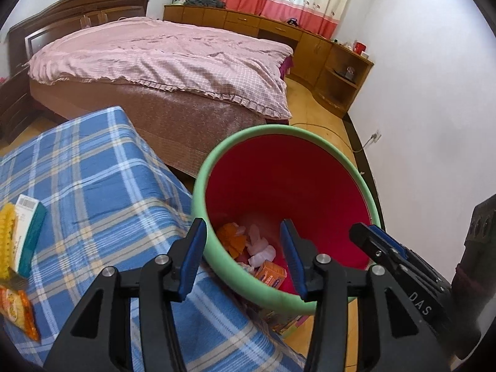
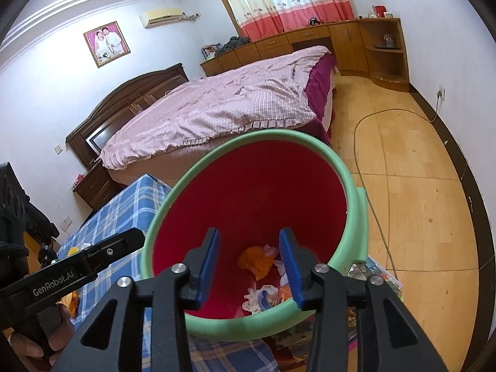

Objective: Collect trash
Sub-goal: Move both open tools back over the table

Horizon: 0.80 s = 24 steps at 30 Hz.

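Your left tool [image 1: 243, 259] and right tool [image 2: 249, 263] both hang released, empty, over the green-rimmed red bin [image 2: 353, 192]; crumpled trash [image 2: 259, 262] lies at 12 o'clock between your right fingers.

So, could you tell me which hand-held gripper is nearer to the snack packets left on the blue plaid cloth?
Left. The left hand-held gripper straddles the bin's rim beside the snack packets; the right hand-held gripper hangs over the bin's inside, farther away.

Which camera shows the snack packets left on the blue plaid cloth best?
The left wrist view: snack packets lie in plain sight at its left edge. The right wrist view shows only an orange scrap, mostly hidden behind the left claw.
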{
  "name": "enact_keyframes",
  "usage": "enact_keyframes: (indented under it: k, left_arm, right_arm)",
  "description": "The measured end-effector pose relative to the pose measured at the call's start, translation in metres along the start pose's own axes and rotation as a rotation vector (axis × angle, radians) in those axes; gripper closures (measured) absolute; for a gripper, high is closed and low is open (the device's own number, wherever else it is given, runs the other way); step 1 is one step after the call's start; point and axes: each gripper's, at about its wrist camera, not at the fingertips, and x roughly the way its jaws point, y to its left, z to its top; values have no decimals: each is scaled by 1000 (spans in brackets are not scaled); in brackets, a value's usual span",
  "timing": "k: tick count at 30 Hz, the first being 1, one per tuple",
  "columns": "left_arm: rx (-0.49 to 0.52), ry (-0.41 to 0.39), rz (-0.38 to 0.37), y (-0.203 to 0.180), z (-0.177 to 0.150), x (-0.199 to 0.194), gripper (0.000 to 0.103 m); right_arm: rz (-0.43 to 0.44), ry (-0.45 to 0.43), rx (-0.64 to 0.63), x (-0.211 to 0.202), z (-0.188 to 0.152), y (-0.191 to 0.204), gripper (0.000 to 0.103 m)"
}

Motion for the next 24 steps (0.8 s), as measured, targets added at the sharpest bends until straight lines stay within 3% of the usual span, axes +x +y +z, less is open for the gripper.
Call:
enact_keyframes:
  k: [12,24]
  left_arm:
    - [-51,-96,50,30,-2,-61,53]
    - [-120,-166,182,95,-5,-126,53]
  right_arm:
    - [64,-71,-34,-37,4,43,37]
    - [142,-67,-99,-52,9,114,26]
